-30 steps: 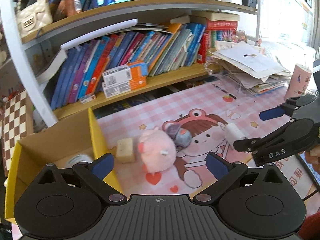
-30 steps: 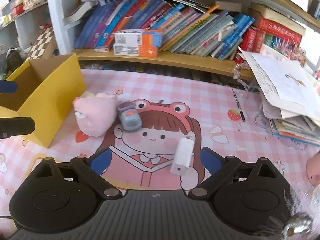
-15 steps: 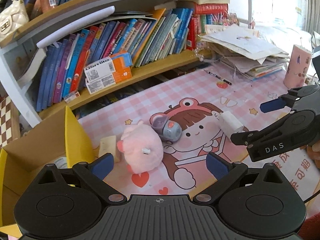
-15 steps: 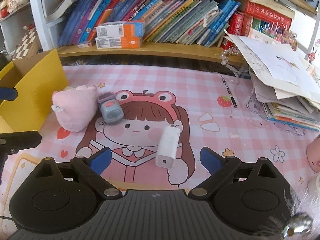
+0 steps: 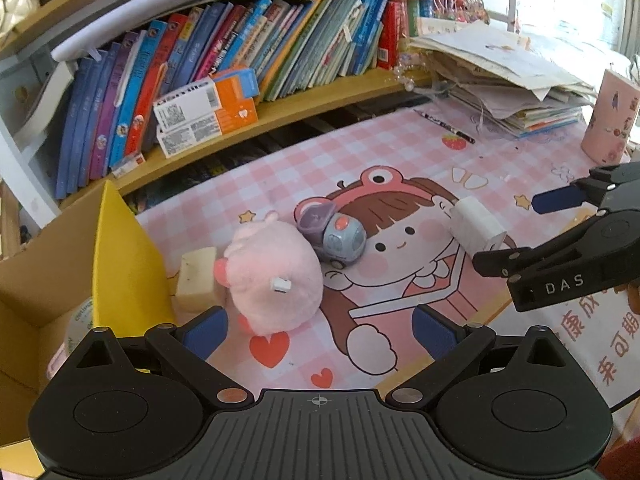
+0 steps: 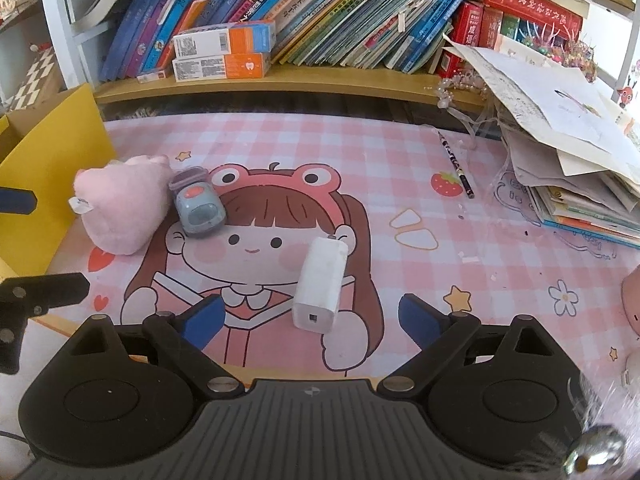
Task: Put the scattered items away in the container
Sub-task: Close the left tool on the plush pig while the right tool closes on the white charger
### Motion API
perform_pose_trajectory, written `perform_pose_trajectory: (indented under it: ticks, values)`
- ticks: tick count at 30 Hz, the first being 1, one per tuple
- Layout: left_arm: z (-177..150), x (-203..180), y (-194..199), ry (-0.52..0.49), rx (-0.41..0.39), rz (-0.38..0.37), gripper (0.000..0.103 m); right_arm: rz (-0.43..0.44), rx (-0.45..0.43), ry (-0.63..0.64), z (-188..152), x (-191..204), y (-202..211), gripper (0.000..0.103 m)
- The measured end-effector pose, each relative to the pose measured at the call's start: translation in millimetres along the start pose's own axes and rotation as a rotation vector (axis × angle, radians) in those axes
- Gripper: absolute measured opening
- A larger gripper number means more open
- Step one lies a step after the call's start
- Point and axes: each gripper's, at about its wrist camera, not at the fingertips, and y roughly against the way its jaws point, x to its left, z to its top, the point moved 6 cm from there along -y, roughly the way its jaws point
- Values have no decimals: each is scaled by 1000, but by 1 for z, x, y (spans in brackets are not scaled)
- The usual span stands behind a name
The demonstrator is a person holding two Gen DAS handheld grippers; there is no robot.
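A pink plush toy (image 5: 276, 276) lies on the pink checked mat, just ahead of my open, empty left gripper (image 5: 320, 330). A beige block (image 5: 196, 278) sits between the plush and the yellow cardboard box (image 5: 124, 256). A grey toy car (image 5: 340, 236) touches the plush on its right. A white charger (image 6: 322, 284) lies between the tips of my open, empty right gripper (image 6: 310, 316). The plush (image 6: 120, 208), the car (image 6: 198, 206) and the box (image 6: 48, 160) show at the left of the right wrist view. A roll of tape (image 5: 78, 326) lies inside the box.
A wooden shelf (image 6: 280, 80) with books and two toothpaste boxes (image 6: 222, 56) runs along the back. A stack of papers and books (image 6: 580, 152) sits at the right, with a pencil (image 6: 456, 164) beside it. A pink cup (image 5: 608, 120) stands far right.
My left gripper has swung right and closer to the plush, so the box now sits further left. My right gripper has moved forward, and the charger now lies between its tips.
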Motion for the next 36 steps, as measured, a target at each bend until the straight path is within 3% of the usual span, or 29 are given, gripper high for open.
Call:
perform_pose_trajectory:
  ticks: [9, 18, 22, 25, 36]
  values:
    - [2, 14, -16, 60, -8, 29, 98, -10, 8, -18, 0, 1, -15, 93]
    - [5, 25, -37, 68, 5, 72, 90, -12, 26, -21, 7, -1, -29, 68]
    - [8, 27, -45, 67, 2, 106, 79, -9, 42, -29, 8, -1, -35, 60]
    - [9, 28, -51, 66, 4, 122, 74, -5, 52, -32, 9, 0, -39, 56]
    - [13, 30, -66, 81, -2, 120, 70, -2, 83, -44, 9, -2, -50, 43]
